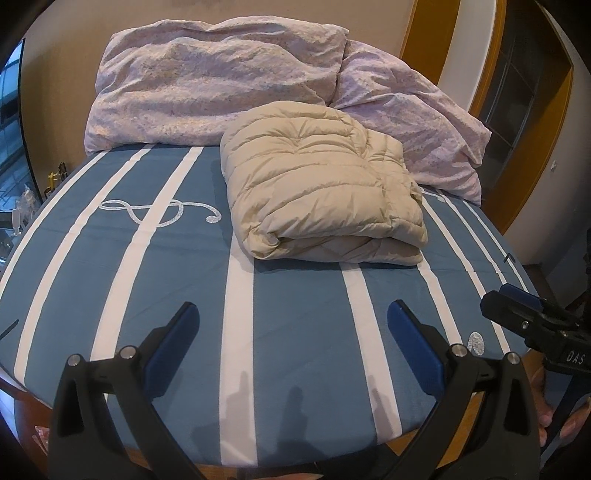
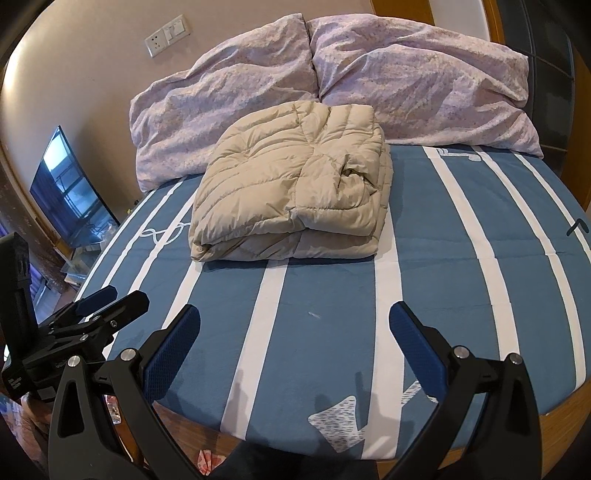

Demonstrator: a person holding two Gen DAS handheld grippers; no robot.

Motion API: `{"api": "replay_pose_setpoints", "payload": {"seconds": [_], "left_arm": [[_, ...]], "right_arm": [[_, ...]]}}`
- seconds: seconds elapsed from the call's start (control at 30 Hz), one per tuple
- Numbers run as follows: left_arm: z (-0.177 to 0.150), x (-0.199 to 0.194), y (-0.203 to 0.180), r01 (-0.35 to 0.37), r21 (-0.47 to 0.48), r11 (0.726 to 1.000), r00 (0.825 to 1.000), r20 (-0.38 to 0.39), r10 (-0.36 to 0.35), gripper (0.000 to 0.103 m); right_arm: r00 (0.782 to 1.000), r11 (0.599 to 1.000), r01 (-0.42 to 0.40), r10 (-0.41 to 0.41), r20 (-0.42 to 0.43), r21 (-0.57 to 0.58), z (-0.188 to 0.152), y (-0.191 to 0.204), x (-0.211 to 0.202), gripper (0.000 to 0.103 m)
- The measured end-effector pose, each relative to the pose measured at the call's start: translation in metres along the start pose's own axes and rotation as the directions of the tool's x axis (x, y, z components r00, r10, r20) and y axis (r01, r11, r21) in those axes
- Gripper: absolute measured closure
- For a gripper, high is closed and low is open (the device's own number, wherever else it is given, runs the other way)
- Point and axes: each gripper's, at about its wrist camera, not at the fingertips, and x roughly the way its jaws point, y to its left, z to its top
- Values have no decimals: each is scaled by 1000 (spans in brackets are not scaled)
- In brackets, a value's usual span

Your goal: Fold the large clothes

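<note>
two grippers hover over the near bed edge, each spread wide and grasping nothing: left gripper, right gripper. one beige puffer jacket lies folded mid-bed on the blue white-striped sheet, well apart from both, bare sheet between. two lilac pillows line the far wall. one wall socket sits far left.
</note>
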Motion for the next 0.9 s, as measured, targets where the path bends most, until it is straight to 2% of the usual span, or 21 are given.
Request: {"api": "replay_pose_setpoints", "payload": {"seconds": [0.9], "left_arm": [[2, 3, -7, 11, 1, 1000, 1000, -1, -11, 2]], "right_arm": [[1000, 1000, -10, 10, -4, -2, 0, 3, 0, 1]]}}
